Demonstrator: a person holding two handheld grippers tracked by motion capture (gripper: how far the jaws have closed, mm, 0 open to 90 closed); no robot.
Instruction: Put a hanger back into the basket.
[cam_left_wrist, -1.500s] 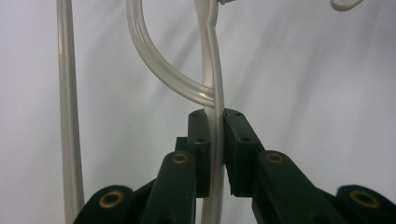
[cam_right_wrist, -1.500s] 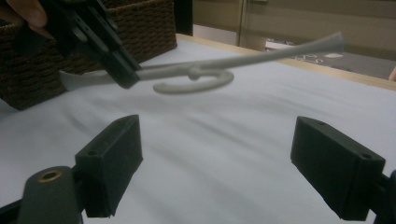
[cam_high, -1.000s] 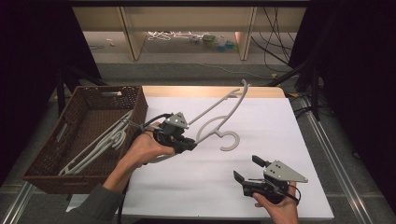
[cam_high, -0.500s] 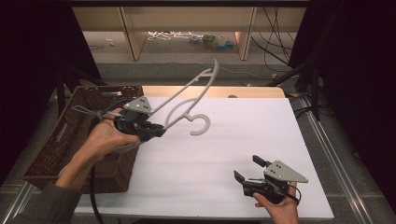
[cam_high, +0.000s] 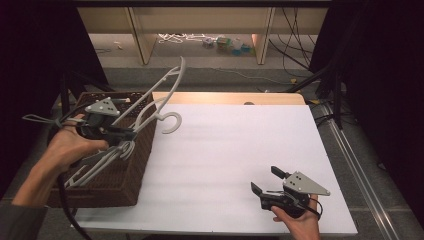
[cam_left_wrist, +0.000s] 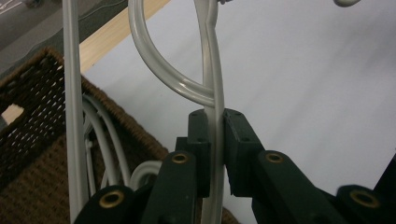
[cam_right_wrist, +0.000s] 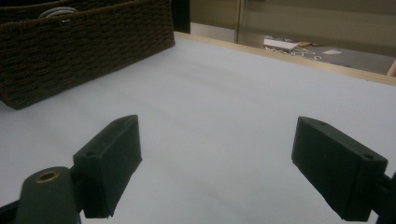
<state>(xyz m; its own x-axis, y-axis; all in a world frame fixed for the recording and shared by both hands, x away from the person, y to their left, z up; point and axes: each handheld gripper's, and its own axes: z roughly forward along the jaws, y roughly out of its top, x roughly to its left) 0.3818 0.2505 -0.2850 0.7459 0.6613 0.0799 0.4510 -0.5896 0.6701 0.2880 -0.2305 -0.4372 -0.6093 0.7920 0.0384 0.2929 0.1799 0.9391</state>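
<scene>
A: So, left tool (cam_high: 131, 134) status?

B: Clamped on a white plastic hanger (cam_high: 161, 102). In the left gripper view the jaws pinch the hanger (cam_left_wrist: 215, 116) on one thin bar, just below where a curved strut joins it.

A: Where's the hanger sitting?

B: In the air, over the near-right corner of the wicker basket (cam_high: 131, 170). It tilts up and away from the tool; the hook end (cam_high: 172, 122) hangs just past the basket's right wall, above the counter (cam_high: 240, 145).

A: Anything in the basket?

B: More white hangers (cam_high: 97, 162), lying along the inside. In the left gripper view a few pale bars (cam_left_wrist: 100, 140) lie against the weave below the tool. Count unclear.

A: Right tool (cam_high: 265, 181)?

B: Released, jaws wide apart, nothing between them. It sits low at the near-right part of the counter, held by the right hand (cam_high: 297, 222), pointing left toward the basket. The right gripper view has bare white counter (cam_right_wrist: 224, 93) between the jaws and the basket (cam_right_wrist: 84, 51) at far left.

A: Spacing between tools?

B: Well apart.
</scene>
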